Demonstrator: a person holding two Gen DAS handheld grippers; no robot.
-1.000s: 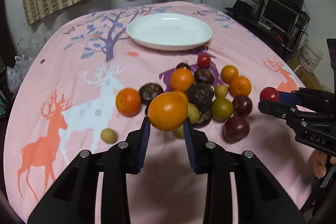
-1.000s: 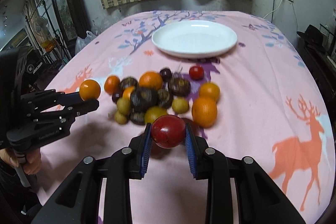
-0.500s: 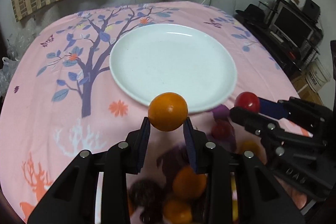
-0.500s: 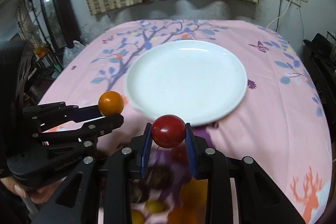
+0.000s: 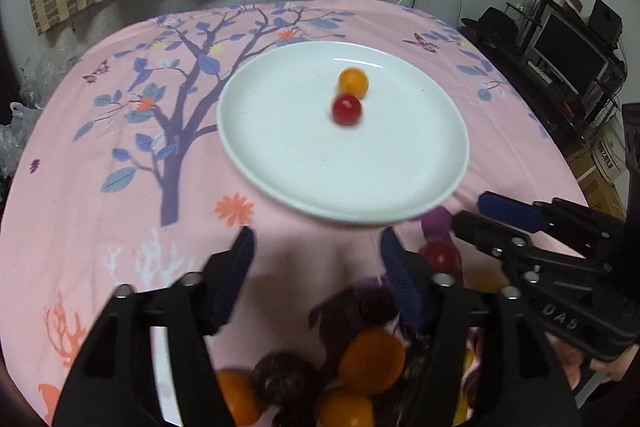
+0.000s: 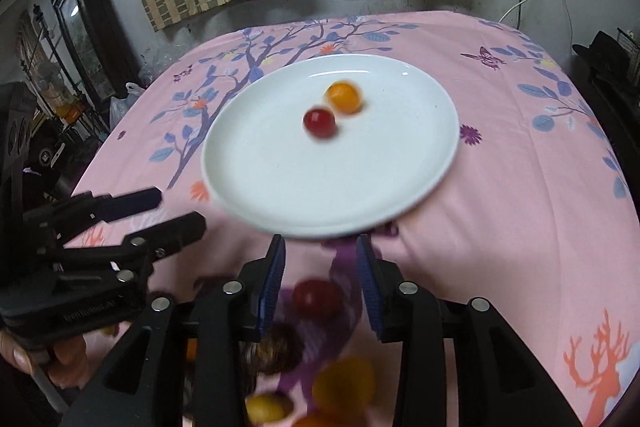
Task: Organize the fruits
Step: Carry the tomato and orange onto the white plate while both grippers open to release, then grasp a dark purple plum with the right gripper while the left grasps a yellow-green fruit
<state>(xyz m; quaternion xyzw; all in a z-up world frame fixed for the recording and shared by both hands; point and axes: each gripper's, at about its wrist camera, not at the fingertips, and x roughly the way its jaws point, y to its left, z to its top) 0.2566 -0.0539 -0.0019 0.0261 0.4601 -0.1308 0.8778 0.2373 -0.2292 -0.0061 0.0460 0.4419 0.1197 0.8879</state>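
Left wrist view shows both your grippers, left [image 5: 316, 247] and right [image 5: 476, 213], have just spread their fingers and hold nothing, the orange [image 5: 352, 81] and red fruit [image 5: 347, 110] now touching on the white plate [image 5: 280, 167] toward 12 o'clock, the pile [image 5: 372, 359] waiting at 6.

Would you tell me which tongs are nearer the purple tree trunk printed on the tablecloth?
Left. The left tongs are just right of the tree trunk; the right tongs lie farther right, by the plate's rim. Both have just been opening, empty.

A glossy white plate [image 5: 280, 163] rests on a matt printed cloth [image 5: 100, 187].
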